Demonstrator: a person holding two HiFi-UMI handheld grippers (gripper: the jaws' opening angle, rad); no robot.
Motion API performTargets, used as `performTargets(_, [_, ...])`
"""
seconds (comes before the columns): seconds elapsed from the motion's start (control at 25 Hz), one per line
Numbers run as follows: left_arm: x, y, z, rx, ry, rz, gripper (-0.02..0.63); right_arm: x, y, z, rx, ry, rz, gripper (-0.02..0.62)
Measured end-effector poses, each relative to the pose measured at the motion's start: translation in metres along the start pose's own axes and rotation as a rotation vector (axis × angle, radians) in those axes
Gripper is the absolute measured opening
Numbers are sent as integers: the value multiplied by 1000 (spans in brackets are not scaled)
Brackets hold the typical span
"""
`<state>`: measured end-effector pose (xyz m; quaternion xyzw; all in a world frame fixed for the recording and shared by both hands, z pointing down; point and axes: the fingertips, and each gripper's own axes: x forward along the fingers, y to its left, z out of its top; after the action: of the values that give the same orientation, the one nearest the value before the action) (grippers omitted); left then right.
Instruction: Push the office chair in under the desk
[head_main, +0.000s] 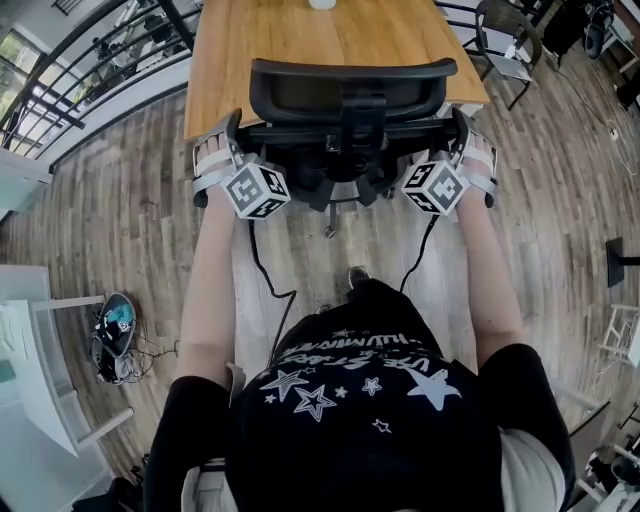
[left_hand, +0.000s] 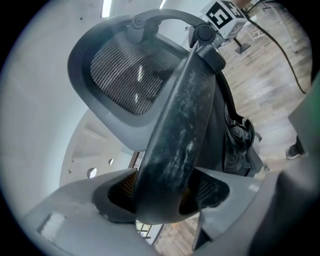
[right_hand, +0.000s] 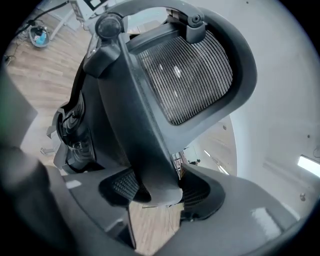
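Note:
A black office chair (head_main: 350, 105) stands with its seat partly under the wooden desk (head_main: 290, 45); its mesh headrest (head_main: 345, 85) overlaps the desk's near edge. My left gripper (head_main: 232, 132) is shut on the left end of the chair's back frame, my right gripper (head_main: 460, 126) on the right end. In the left gripper view the dusty black frame bar (left_hand: 182, 120) fills the gap between the jaws of the left gripper (left_hand: 167, 194), below the mesh headrest (left_hand: 130, 80). In the right gripper view the frame bar (right_hand: 137, 125) sits clamped in the right gripper (right_hand: 160, 189).
A metal railing (head_main: 60, 85) runs along the far left. Another chair (head_main: 505, 40) stands right of the desk. A white shelf unit (head_main: 40, 370) and a dark helmet-like thing with cables (head_main: 115, 330) lie at my left. A white item (head_main: 322, 3) rests on the desk.

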<state>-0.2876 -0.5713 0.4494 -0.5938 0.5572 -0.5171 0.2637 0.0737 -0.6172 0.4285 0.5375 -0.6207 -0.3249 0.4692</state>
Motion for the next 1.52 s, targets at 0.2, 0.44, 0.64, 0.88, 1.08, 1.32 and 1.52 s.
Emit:
performTargets(0.2, [24, 3, 10, 7, 14, 7, 316, 35, -7, 1, -9, -22, 6, 241])
performTargets(0.44, [81, 24, 18, 16, 40, -14, 316, 100, -24, 19, -28, -29, 27, 241])
performTargets(0.64, [86, 23, 17, 29, 49, -9, 316, 100, -22, 18, -24, -45, -1, 241])
performTargets(0.88, [98, 23, 16, 30, 73, 0, 316, 108, -19, 19, -14, -54, -5, 241])
performTargets(1.08, [102, 22, 13, 34, 79, 7, 319, 111, -15, 19, -15, -69, -11, 241])
performTargets(1.32, [105, 22, 14, 45, 76, 18, 321, 117, -17, 21, -22, -90, -16, 241])
performTargets(1.52, [102, 21, 11, 43, 80, 25, 327, 114, -16, 22, -27, -113, -25, 242])
